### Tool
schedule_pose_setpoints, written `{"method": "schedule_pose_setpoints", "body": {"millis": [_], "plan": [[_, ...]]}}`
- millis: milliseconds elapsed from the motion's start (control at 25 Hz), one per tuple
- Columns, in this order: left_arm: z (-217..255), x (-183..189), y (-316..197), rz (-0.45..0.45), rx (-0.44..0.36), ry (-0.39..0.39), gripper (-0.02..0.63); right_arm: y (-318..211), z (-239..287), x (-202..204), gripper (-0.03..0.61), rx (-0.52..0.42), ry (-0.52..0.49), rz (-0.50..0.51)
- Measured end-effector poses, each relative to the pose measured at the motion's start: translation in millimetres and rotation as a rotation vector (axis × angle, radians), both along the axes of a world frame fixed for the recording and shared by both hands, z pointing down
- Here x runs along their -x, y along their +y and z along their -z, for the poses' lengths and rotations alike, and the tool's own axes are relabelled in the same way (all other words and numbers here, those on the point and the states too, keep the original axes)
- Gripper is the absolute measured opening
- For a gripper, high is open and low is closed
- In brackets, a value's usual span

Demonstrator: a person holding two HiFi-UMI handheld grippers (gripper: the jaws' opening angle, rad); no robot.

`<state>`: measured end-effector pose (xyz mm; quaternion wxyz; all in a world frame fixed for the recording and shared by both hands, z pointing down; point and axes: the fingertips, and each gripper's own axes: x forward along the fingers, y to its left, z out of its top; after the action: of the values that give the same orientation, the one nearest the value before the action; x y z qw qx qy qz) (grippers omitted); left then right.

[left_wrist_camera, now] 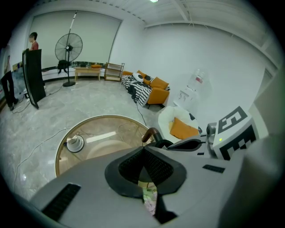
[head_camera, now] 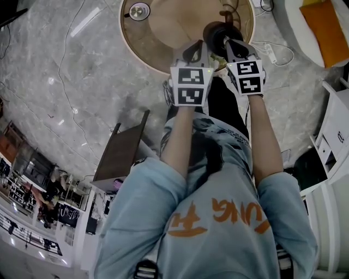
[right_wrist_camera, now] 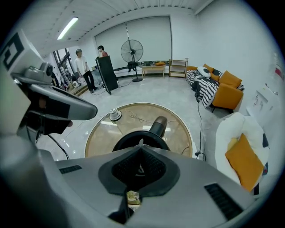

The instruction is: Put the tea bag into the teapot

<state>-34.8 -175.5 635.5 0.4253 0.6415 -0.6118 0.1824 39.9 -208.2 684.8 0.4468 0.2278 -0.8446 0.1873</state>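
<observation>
A dark teapot [head_camera: 217,34] with a brown handle [right_wrist_camera: 159,124] stands on the near right part of a round glass table [head_camera: 163,38]. My right gripper [head_camera: 235,48] hangs right over its open mouth [right_wrist_camera: 133,139]. Its jaws are shut, and a small yellowish bit of the tea bag [right_wrist_camera: 132,197] shows behind them. My left gripper [head_camera: 192,53] is just left of the teapot [left_wrist_camera: 164,143], jaws shut on a pale patterned scrap of wrapper [left_wrist_camera: 149,198]. Whatever hangs below either jaw tip is hidden.
A small round metal piece [head_camera: 137,10] sits at the table's far left. A power strip [head_camera: 271,53] and cables lie on the marble floor to the right, near a white seat with an orange cushion [head_camera: 327,27]. A dark stool [head_camera: 121,152] stands beside my left leg.
</observation>
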Motion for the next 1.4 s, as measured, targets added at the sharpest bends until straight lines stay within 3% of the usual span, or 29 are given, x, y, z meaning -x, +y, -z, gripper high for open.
{"method": "schedule_pose_setpoints", "body": {"millis": [840,1120,1400], "plan": [[6,-4,3,0.01,-0.019,0.004,0.025,-2,13,-15,0.069,-0.039,-0.004,-0.059],[26,-7,-3,0.023,-0.064,0.0,0.025,-7,41,-45,0.067,-0.065,-0.052,-0.204],[73,-2,-16,0.085,-0.165,-0.057,0.025,-32,95,-77,0.034,-0.136,-0.195,-0.379]]}}
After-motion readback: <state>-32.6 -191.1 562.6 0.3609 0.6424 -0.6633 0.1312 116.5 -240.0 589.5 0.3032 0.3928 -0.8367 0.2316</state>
